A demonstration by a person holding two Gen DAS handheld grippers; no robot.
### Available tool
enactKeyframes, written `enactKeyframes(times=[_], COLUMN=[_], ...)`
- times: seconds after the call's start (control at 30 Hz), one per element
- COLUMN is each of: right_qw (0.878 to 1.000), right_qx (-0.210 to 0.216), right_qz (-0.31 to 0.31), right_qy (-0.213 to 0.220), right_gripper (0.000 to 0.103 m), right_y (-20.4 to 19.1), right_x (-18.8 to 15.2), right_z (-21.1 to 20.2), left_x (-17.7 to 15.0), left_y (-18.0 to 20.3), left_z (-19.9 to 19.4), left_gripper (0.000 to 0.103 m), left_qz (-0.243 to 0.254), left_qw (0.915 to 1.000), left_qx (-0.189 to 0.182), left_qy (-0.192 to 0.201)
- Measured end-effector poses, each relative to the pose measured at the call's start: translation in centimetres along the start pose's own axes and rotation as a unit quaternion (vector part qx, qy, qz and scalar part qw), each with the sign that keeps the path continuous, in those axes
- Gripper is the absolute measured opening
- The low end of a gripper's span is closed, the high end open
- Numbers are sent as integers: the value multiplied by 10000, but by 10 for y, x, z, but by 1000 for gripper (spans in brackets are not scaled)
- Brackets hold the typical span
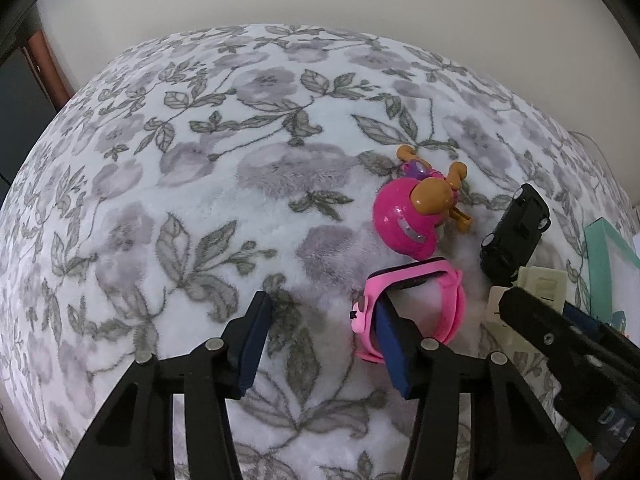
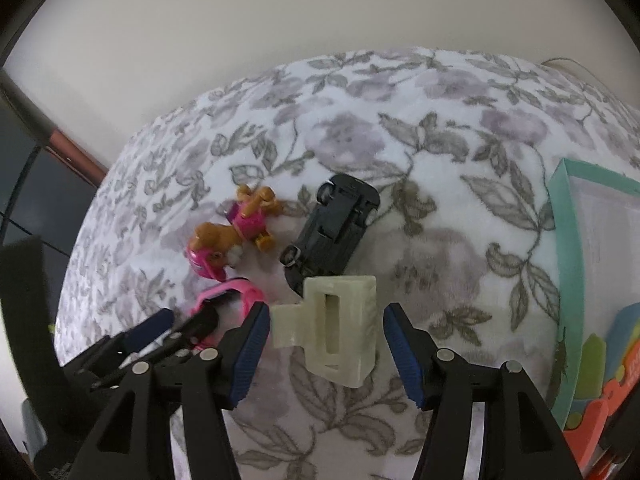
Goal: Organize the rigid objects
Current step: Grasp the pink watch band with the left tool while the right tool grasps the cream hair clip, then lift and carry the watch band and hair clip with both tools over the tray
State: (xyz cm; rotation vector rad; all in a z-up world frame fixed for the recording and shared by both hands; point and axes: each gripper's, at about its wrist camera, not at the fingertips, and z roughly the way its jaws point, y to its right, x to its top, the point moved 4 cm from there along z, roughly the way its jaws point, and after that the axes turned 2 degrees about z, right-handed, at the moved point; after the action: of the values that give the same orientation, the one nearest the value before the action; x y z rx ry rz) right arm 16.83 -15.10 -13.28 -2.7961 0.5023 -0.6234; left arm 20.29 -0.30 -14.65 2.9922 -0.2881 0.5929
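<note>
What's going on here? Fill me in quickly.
A person is sorting small toys on a floral blanket with two hand-held claws. The left claw is open, one finger reaching into the loop of a pink watch. The right claw is open around a cream plastic clip, not yet gripping. A pink-helmeted puppy figure and an overturned black toy car lie just beyond, and a teal-framed board sits at the right.

This looks like a home, most likely a bedroom, because a soft fluffy blanket (image 1: 208, 184) with gray leaves and purple flowers lies next to a plain wall (image 2: 280, 20), and small toys like a puppy figure (image 2: 232, 232) and a black car (image 2: 336, 224) lie on it.
</note>
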Motion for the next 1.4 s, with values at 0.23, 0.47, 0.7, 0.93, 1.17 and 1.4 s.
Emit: enactKeyframes(times=[0.23, 0.47, 0.7, 0.93, 1.17, 1.4], right_qw=[9997, 9997, 10000, 9998, 9977, 9912], right_qx=[-113, -135, 10, 82, 75, -599], right_qz=[-200, -214, -33, 68, 321, 665], right_qy=[50, 19, -14, 146, 599, 974], right_gripper=[57, 57, 57, 57, 57, 57], right_y=[-2, 2, 8, 16, 47, 119], right_x=[0, 0, -1, 5, 22, 32], right_z=[0, -4, -16, -44, -91, -135], left_x=[3, 1, -3, -2, 21, 40], left_y=[6, 28, 24, 25, 56, 138], left_z=[1, -5, -15, -46, -104, -137], left_gripper=[49, 12, 10, 10, 10, 10], left_qz=[164, 548, 302, 116, 317, 1117], left_qw=[9997, 9982, 9995, 9997, 9970, 9881], left_qx=[173, 182, -25, -190, -323, -488], left_qy=[69, 156, 3, 116, 631, 933])
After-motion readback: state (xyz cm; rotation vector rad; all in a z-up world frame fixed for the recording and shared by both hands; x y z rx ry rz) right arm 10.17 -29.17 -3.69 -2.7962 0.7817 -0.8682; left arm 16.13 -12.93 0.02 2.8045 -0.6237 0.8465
